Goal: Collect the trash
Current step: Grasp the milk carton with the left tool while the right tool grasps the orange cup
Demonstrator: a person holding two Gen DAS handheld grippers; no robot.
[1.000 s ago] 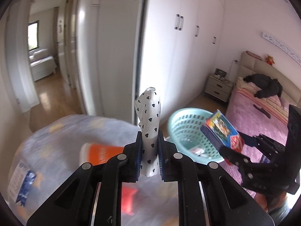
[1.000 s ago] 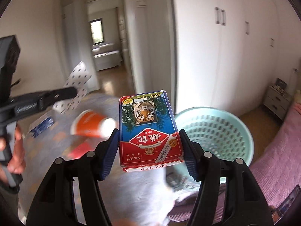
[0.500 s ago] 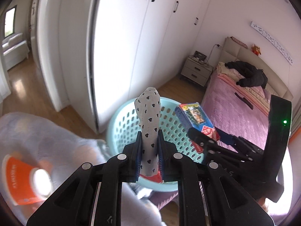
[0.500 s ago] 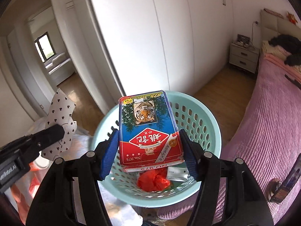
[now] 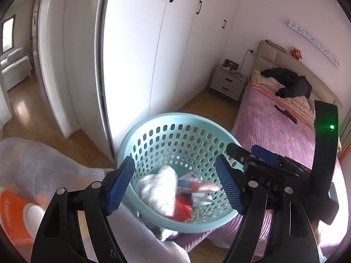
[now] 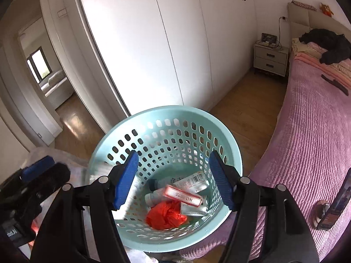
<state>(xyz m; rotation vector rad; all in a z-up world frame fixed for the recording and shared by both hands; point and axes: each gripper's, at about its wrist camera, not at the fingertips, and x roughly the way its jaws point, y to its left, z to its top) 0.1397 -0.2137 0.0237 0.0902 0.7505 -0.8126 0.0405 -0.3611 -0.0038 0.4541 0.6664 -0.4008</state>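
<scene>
A light-teal perforated basket (image 5: 153, 122) stands on the floor between a bed and a blanket; it also shows in the right wrist view (image 6: 140, 118). My left gripper (image 5: 175, 185) is open and empty above it. A white wrapper (image 5: 158, 190) is blurred, falling into the basket. My right gripper (image 6: 173, 179) is open and empty over the basket. Inside lie a red-edged box (image 6: 183, 196), a red crumpled bag (image 6: 165, 215) and a white packet (image 6: 190, 182). The right gripper's body (image 5: 274, 171) shows in the left wrist view.
An orange cup (image 5: 15, 217) lies on a pale blanket (image 5: 33, 164) at the left. A pink bed (image 6: 307, 131) lies at the right, with a phone (image 6: 335, 203) on its edge. White wardrobe doors (image 5: 136, 54) stand behind the basket. A nightstand (image 6: 271, 59) stands in the far corner.
Both grippers opened over the basket. The left one let go of the heart-print wrapper and the right one let go of the tiger box; both dropped into the basket.
</scene>
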